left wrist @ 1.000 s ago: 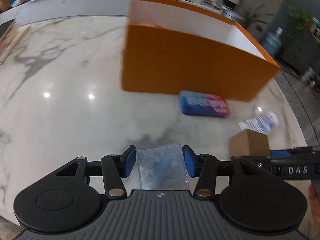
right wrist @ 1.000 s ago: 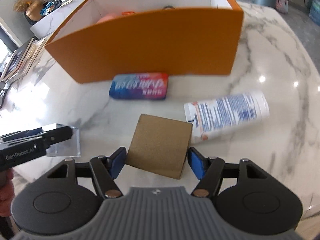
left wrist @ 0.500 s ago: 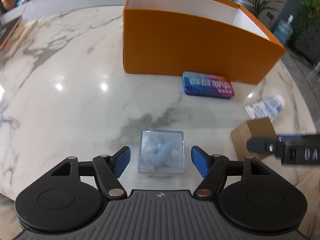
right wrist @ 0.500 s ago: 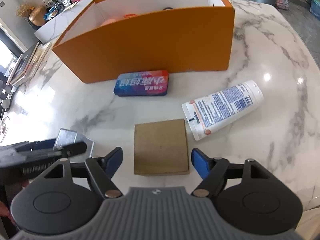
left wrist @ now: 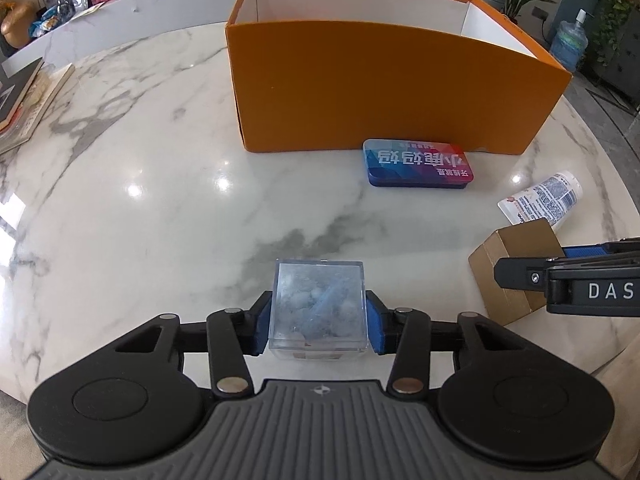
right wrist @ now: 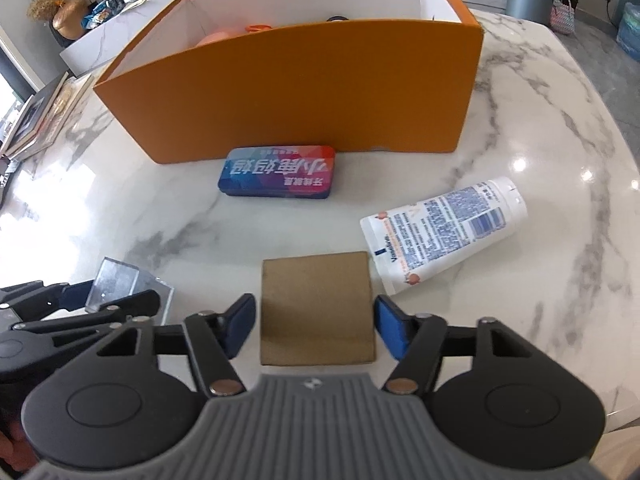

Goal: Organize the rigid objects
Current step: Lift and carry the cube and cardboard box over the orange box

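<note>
My left gripper [left wrist: 318, 326] is shut on a clear plastic box [left wrist: 318, 308] with pale contents, low over the marble table. My right gripper [right wrist: 316, 324] straddles a brown cardboard box [right wrist: 316, 306] that rests on the table; its blue pads stand close beside the box with small gaps showing. The clear box also shows in the right wrist view [right wrist: 120, 284], and the cardboard box in the left wrist view [left wrist: 516, 264]. A blue and red tin [right wrist: 278, 172] lies against the front wall of the big orange box [right wrist: 320, 88]. A white tube [right wrist: 444, 234] lies right of the cardboard box.
The orange box [left wrist: 392, 84] holds some orange and dark items at its back, mostly hidden. Books [left wrist: 24, 100] lie at the table's left edge. The marble table [left wrist: 140, 200] curves away near both grippers. A counter with clutter stands behind.
The left gripper closed onto the clear box, which it had set down and released. The right gripper narrowed around the cardboard box resting on the table.
</note>
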Demonstrator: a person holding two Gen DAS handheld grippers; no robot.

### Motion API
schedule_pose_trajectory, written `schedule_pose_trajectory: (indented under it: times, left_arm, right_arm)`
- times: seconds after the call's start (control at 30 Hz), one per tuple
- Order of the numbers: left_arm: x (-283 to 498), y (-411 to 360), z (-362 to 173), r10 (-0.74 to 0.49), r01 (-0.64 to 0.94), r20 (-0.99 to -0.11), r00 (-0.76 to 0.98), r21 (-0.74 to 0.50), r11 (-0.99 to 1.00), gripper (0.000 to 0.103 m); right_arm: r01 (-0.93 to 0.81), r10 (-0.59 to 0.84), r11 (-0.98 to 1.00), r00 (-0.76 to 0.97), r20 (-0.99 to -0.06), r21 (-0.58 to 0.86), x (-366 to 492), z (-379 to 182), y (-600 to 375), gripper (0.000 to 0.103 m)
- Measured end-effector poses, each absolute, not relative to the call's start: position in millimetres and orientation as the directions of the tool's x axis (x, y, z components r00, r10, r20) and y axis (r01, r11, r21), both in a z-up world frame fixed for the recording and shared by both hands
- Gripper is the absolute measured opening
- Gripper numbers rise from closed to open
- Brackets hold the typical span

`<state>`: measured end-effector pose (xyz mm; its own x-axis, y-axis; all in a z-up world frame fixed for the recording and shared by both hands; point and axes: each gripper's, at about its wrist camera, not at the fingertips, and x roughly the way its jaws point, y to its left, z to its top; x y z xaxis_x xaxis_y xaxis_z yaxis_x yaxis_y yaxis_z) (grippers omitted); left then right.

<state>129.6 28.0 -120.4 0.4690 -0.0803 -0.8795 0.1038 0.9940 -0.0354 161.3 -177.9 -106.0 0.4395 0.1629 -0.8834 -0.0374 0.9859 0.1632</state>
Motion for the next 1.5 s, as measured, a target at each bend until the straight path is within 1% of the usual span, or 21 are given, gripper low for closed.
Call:
schedule_pose_trajectory:
  times: [0.13, 0.3, 0.57, 0.83, 1.1, 1.33, 1.5]
  left_arm:
    - [129, 31, -121, -0.088, 0.086, -0.879, 0.469, -0.053, 0.995, 0.052]
    - [124, 38, -118, -0.127, 0.034, -0.872, 0.473, -0.127, 0.991, 0.052]
    - [119, 31, -87, -0.191, 0.039, -0.831, 0.522, -0.200, 0.979, 0.052]
    - [131, 6, -50, -0.223, 0.095, -0.810, 0.542, -0.205, 0.974, 0.052]
    - [161, -14, -16, -0.253, 0.157, -0.780, 0.573, -0.199, 0.967, 0.052]
    - [203, -16, 9, -0.282, 0.201, -0.741, 0.609, -0.200, 0.959, 0.052]
    - [247, -17, 10, -0.296, 0.217, -0.738, 0.606, -0.204, 0.955, 0.052]
  right_arm:
    - [-0.036, 0.171, 0.984, 0.443, -0.880, 0.172, 158, -106, -180, 0.062]
    - [-0.030, 0.196, 0.979, 0.445, -0.874, 0.204, 149, -103, -185, 0.062]
    - [-0.052, 0.213, 0.975, 0.503, -0.838, 0.217, 135, -80, -191, 0.062]
    - [-0.078, 0.244, 0.968, 0.545, -0.802, 0.240, 132, -52, -200, 0.062]
    - [-0.123, 0.285, 0.957, 0.582, -0.762, 0.264, 147, -17, -212, 0.062]
    - [-0.148, 0.297, 0.953, 0.624, -0.722, 0.264, 184, 21, -232, 0.062]
    - [-0.167, 0.298, 0.954, 0.628, -0.719, 0.249, 231, 40, -240, 0.062]
